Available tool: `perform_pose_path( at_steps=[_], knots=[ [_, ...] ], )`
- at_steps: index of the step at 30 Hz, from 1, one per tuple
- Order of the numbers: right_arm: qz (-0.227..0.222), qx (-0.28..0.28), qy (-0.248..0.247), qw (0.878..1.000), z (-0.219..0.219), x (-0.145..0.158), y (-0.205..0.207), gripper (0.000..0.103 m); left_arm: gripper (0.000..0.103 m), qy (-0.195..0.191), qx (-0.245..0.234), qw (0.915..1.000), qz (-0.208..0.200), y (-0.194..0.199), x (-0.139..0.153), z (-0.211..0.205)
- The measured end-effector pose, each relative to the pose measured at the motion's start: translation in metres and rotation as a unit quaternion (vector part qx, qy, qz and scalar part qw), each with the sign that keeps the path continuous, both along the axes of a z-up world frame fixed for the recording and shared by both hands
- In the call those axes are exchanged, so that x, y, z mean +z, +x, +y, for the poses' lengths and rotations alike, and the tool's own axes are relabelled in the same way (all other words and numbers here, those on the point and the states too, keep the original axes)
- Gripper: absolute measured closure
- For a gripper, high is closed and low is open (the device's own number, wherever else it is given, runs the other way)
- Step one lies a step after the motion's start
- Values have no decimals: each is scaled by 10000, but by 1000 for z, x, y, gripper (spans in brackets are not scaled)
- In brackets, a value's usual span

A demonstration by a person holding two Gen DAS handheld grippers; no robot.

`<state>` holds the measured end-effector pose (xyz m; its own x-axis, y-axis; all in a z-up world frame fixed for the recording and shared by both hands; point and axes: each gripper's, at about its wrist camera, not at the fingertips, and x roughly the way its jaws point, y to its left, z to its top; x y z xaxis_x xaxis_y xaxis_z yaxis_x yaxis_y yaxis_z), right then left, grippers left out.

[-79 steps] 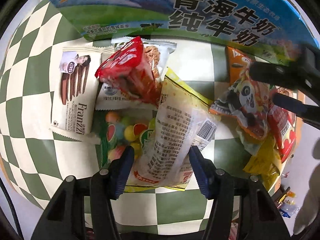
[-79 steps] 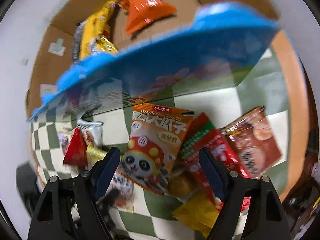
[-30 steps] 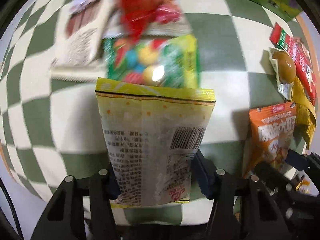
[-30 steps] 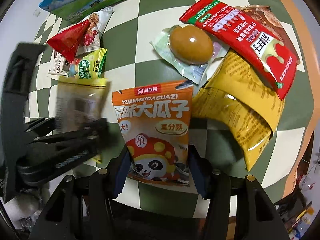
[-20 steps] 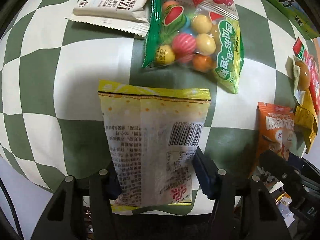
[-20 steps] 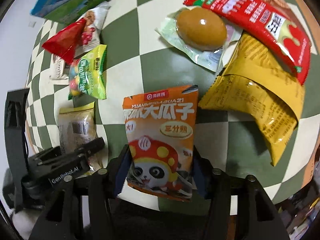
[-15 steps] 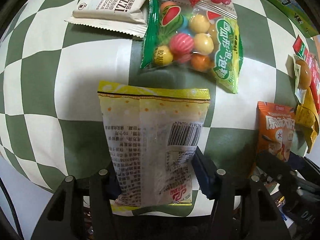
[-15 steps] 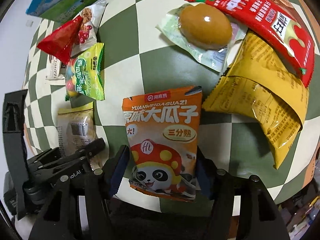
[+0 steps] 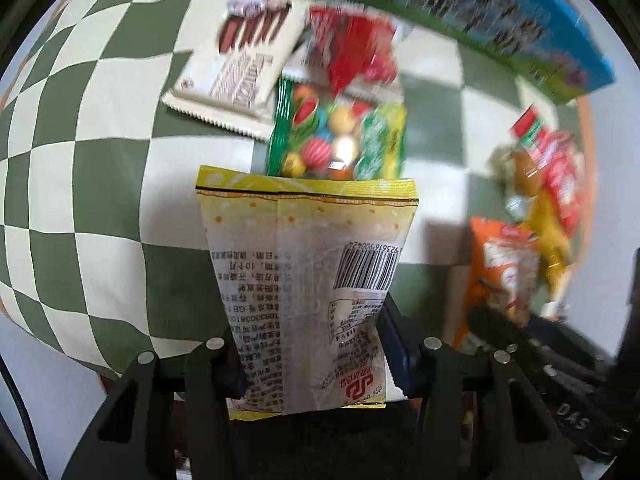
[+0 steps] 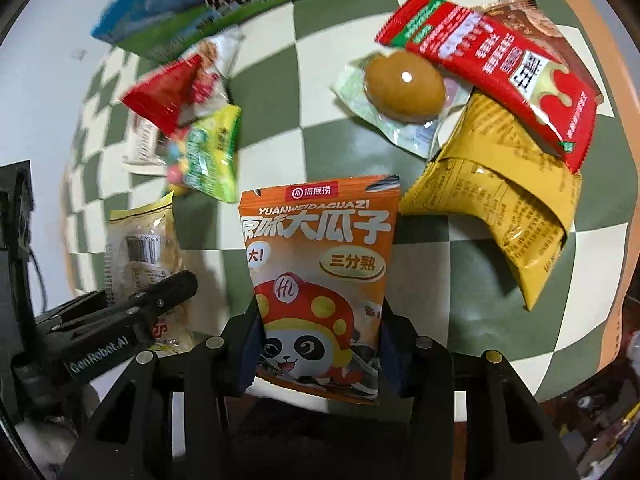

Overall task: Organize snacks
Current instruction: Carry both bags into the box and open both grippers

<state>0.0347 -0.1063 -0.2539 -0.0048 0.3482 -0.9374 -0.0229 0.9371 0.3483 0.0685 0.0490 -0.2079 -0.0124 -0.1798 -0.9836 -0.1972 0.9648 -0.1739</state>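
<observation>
1. The yellow pack (image 9: 308,280) is clamped between the left gripper's (image 9: 312,356) blue pads, which have just been closing on it. Its long axis runs straight out along the fingers, sealed top edge farthest away, barcode side to the camera. It looks clear of the checkered cloth (image 9: 92,184).
2. The orange pack (image 10: 320,272) is pinched the same way by the right gripper (image 10: 320,352), whose jaws have also just been closing on it. Its lower end sits between the pads and its top edge points away. It reads "YUANWEIDAGUAZI", with a panda in a red spotted cap.
3. The two grippers hang side by side, the left one just left of the right, each already loaded. My judgement: the coming move turns on the blue-and-green carton (image 9: 500,20) at the far edge of the cloth. It lies ahead of both, beyond the loose snacks, with the left gripper a little nearer to it.
4. Between the yellow pack and the carton lie a green bag of coloured gumballs (image 9: 336,132), a red pack (image 9: 352,56) and a white "Franzzi" wafer pack (image 9: 240,64).
5. Far right of the orange pack lie a sealed brown egg (image 10: 404,88), a red sachet (image 10: 492,72) overlapping it, and folded mustard-yellow packs (image 10: 504,204).
6. The carton's printing is too blurred to read.
</observation>
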Motion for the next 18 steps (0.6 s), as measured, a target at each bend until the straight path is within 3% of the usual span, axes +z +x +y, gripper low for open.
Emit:
perform_pose_path(
  at_steps=[6, 11, 18],
  knots=[
    [-153, -208, 661, 9975, -9, 44, 12, 52, 54, -672, 270, 9967, -368, 24, 61, 3],
    [-554, -301, 1078, 9922, -29, 99, 44, 52, 54, -1073, 169, 9901, -885, 69, 119, -4],
    [-1414, -356, 1219, 9818, -60, 177, 120, 52, 54, -871, -166, 9865, -1380, 153, 167, -14]
  ],
)
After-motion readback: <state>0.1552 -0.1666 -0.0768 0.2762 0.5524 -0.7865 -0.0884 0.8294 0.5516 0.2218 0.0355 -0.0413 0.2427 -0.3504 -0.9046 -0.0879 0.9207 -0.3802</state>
